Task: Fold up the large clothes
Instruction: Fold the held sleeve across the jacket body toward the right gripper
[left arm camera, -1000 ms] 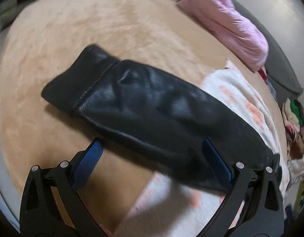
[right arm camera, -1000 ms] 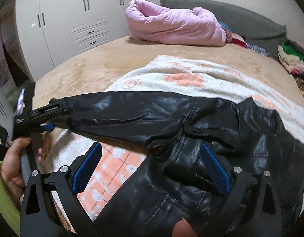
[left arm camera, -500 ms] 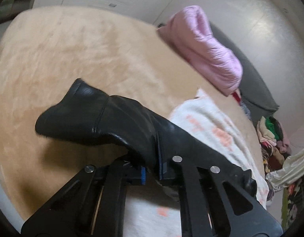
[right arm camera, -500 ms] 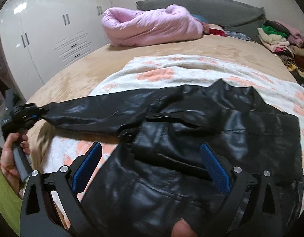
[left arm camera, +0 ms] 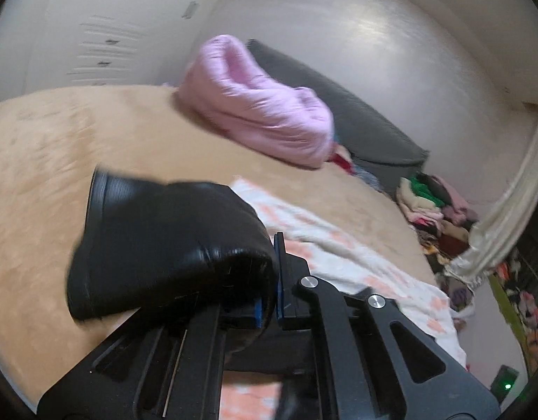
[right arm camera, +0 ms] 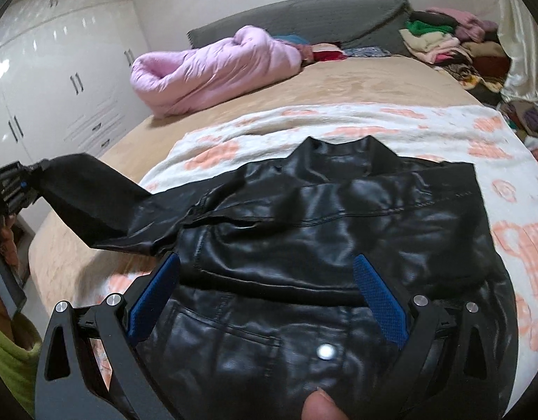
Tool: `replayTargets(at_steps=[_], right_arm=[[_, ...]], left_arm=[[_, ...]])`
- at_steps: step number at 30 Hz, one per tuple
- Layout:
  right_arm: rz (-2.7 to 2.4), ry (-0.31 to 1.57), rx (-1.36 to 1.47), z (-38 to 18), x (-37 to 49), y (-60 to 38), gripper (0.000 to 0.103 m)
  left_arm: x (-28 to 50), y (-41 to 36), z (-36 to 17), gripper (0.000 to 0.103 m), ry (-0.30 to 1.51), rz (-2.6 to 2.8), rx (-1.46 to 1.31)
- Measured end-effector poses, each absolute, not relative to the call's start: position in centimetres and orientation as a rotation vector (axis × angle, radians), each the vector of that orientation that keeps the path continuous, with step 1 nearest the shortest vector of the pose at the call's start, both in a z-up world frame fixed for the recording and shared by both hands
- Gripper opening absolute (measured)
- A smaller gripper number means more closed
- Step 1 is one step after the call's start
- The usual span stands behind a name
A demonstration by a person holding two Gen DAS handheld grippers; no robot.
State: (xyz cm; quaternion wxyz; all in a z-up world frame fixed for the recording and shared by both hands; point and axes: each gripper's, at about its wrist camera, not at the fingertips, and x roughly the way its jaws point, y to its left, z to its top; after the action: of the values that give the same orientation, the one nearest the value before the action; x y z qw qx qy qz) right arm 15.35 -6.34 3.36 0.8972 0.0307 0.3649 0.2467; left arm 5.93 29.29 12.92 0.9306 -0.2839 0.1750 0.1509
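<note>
Jaws on the left gripper (left arm camera: 267,280) are clamped on the jacket's sleeve (left arm camera: 170,245), lifted off the bed (right arm camera: 356,84). Right gripper (right arm camera: 269,297) hangs released over the jacket (right arm camera: 339,231), which lies on a flowery blanket (right arm camera: 444,122) on the bed, pink duvet (right arm camera: 212,70) behind.

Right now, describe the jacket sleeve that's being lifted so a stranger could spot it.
Start at the tan bed and the white, peach-flowered blanket laid over it. A black leather jacket lies on that blanket. Its sleeve stretches off the side, raised clear of the bed, its cuff end clamped in the left gripper.
</note>
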Motion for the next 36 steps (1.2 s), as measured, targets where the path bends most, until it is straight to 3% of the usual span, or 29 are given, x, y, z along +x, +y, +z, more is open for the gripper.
replayTargets(at_steps=[9,17,24,36], right_arm=[[0.448,0.72,0.164,4.0,15.3,-12.5,0.098],[0.363,0.69,0.259,4.1,15.2,-18.7,0.098],[0.259,0.653,0.341,4.5,14.9,-24.9,0.099],[0.163,0.641,0.472,4.0,14.2,-31.0,0.099]], left_arm=[[10.9,19.0,17.4,0.0,0.358,0.124,-0.428],[14.6,10.2,18.2,0.0,0.407,-0.018,-0.289],[18.4,3.9,14.1,0.0,0.528,-0.141,-0.179],[22.0,-4.6,1.7,0.002,0.817,-0.295,0.03]])
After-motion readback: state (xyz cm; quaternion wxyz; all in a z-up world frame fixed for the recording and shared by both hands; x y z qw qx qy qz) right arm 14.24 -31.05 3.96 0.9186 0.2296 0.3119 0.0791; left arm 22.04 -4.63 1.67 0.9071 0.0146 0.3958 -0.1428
